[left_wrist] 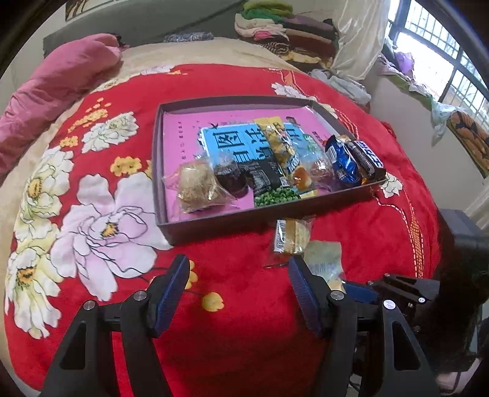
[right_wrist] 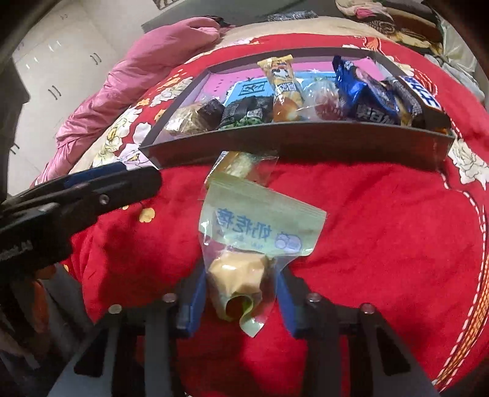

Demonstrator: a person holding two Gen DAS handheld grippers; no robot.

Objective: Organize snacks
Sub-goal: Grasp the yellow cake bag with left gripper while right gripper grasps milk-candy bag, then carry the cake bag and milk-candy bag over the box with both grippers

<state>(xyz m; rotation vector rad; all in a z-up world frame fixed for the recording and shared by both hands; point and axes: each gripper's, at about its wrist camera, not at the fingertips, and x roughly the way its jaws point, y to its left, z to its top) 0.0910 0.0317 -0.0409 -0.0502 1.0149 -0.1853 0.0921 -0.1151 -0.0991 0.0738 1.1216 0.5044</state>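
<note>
A dark shallow box (left_wrist: 214,224) (right_wrist: 305,143) sits on the red floral blanket and holds several wrapped snacks over a pink and blue book. My right gripper (right_wrist: 241,274) is shut on a pale green candy bag (right_wrist: 259,226), held just in front of the box; the bag also shows in the left wrist view (left_wrist: 324,259). A small yellow wrapped snack (left_wrist: 292,235) (right_wrist: 241,165) lies on the blanket against the box's near wall. My left gripper (left_wrist: 238,268) is open and empty, hovering above the blanket, left of the bag.
A pink rolled quilt (left_wrist: 55,88) lies at the left back of the bed. Folded clothes (left_wrist: 284,27) are stacked at the back. A window (left_wrist: 443,55) is at the right. White cupboards (right_wrist: 55,70) stand at the left in the right wrist view.
</note>
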